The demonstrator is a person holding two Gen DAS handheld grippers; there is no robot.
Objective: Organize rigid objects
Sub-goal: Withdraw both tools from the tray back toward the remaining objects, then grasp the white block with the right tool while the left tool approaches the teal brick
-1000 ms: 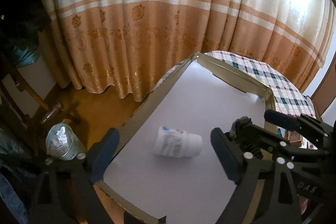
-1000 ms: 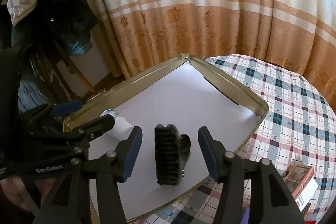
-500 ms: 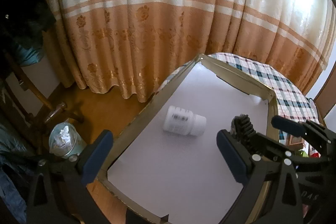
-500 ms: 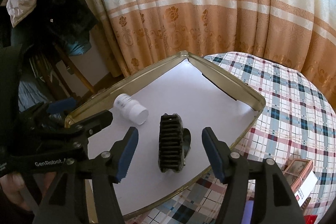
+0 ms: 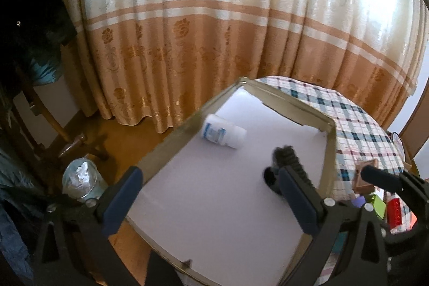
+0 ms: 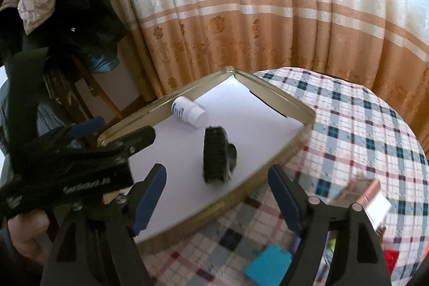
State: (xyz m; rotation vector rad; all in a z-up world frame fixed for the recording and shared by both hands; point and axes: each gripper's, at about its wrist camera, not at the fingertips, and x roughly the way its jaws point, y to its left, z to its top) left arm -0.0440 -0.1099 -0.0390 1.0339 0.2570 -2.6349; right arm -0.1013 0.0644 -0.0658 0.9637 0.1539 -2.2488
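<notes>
A gold-rimmed tray lined in white sits on the checked table. A white pill bottle lies on its side near the tray's far left rim. Near the right rim is a black ribbed brush-like piece. My left gripper hovers over the tray's near left part, jaws still opening, nothing between them. My right gripper is back at the tray's near edge, jaws opening; the black piece lies just ahead, untouched by the pads.
The checked tablecloth covers a round table. Small boxes, a blue card and red items lie near the front right. A curtain hangs behind. On the floor at left stands a bin by a wooden chair.
Both grippers drew back and opened wider. The right one let go of the black piece. The bottle rolled away toward the tray's far left rim.
</notes>
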